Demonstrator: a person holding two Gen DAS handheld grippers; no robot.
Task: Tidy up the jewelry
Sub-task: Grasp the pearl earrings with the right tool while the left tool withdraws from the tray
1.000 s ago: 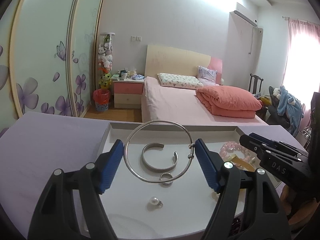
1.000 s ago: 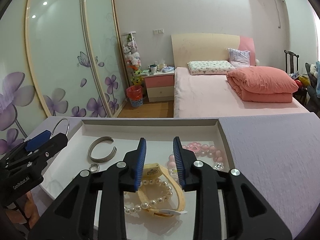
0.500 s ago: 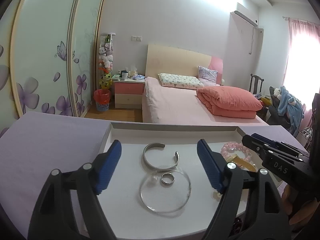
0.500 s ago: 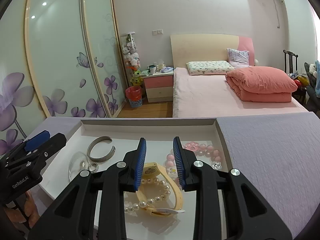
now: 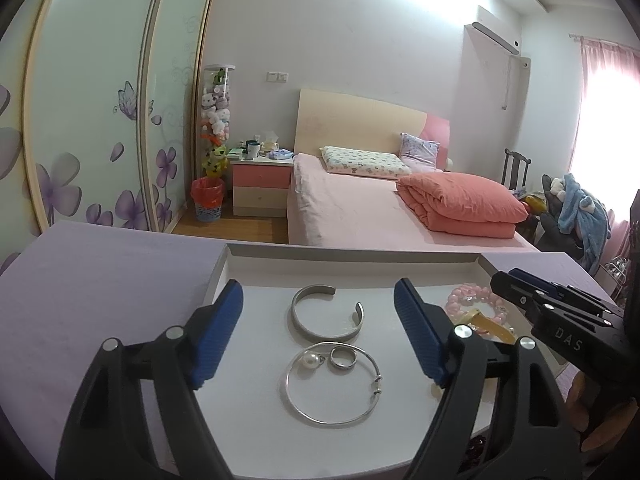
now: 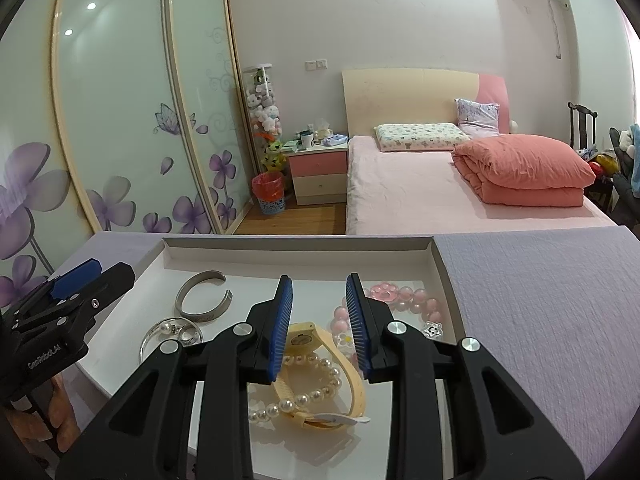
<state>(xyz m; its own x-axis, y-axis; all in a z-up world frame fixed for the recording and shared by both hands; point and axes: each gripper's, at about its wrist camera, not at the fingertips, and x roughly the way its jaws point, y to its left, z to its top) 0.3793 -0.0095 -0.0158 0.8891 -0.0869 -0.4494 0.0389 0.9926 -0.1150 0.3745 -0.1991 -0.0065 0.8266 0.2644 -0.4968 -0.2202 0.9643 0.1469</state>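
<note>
Blue-padded left gripper (image 5: 318, 334) is standing wide apart, holding nothing; the thin silver bangle (image 5: 333, 384) is lying between and below its fingers in the white tray (image 5: 352, 264). Right gripper (image 6: 319, 320) is hovering narrowly parted, empty, above the yellow watch (image 6: 316, 356).

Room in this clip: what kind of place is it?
A home bedroom, most likely. A bed with pillows and a folded coral quilt stands beyond the table, a pink nightstand beside it, and a wardrobe with flower-printed sliding doors lines the wall. The jewelry tray sits on a lilac-covered table.
</note>
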